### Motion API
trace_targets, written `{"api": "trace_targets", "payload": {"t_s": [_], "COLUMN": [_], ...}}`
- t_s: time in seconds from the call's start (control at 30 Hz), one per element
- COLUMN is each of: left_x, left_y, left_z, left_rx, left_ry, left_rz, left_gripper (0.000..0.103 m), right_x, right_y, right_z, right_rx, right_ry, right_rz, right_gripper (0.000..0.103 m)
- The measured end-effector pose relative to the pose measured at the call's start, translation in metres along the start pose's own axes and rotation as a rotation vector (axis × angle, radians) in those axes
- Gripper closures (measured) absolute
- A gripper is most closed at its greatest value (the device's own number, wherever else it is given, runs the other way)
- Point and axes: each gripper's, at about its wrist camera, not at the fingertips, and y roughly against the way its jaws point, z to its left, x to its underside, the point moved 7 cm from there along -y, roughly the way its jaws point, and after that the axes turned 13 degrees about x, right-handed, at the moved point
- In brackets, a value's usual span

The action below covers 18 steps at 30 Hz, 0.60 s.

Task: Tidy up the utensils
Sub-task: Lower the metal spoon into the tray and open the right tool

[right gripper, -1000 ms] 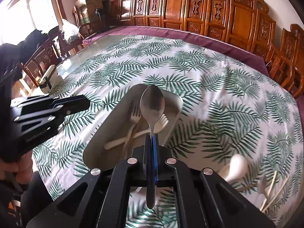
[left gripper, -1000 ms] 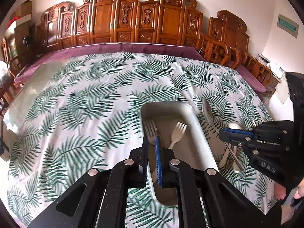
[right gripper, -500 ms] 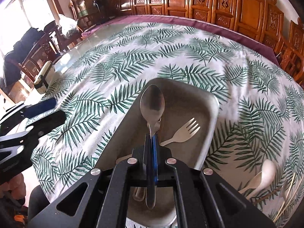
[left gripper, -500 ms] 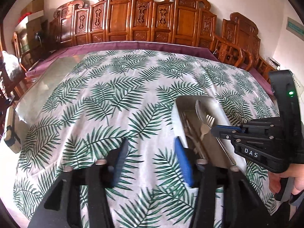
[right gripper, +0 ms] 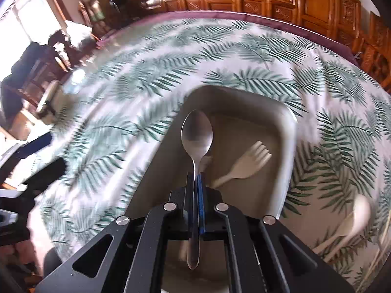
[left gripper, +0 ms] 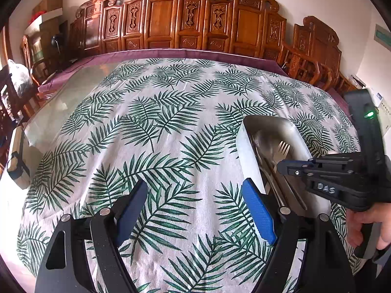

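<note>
Left wrist view: left gripper point(left gripper: 195, 210) hangs over the leaf-print cloth point(left gripper: 151, 131) on the bench, beside the metal tray point(left gripper: 246, 151). Its jaws have just been opening and stand wide apart with nothing between them. Right gripper point(left gripper: 281, 166) reaches over the tray.

Right wrist view: right gripper point(right gripper: 195, 180) has its jaws clamped on the metal spoon point(right gripper: 196, 136) by the handle, bowl forward above the tray point(right gripper: 288, 131). A pale fork point(right gripper: 246, 163) lies inside. Risk: released from this height, the spoon could bounce off the fork or tip over the tray wall.
</note>
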Motion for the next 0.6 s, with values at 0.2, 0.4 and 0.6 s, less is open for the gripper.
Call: {"api": "trace_targets", "payload": {"t_s": [0.2, 0.4, 0.6], "left_x": [0.000, -0.004, -0.010], "left_y": [0.000, -0.001, -0.002], "left_z": [-0.006, -0.025, -0.057], "left_rx": [-0.003, 0.007, 0.038], "left_ry": [-0.009, -0.034, -0.065], "left_rz": [0.002, 0.000, -0.007], "left_gripper": [0.026, 0.026, 0.026], "right_x": [-0.007, -0.002, 0.016], "right_y": [0.023, 0.054, 0.086], "right_z": [-0.006, -0.030, -0.070], "right_rx": [-0.033, -0.038, -0.012], "right_ry": [-0.011, -0.029, -0.054], "right_rz": [-0.055, -0.109, -0.164], "right_gripper": [0.097, 0.097, 0.086]}}
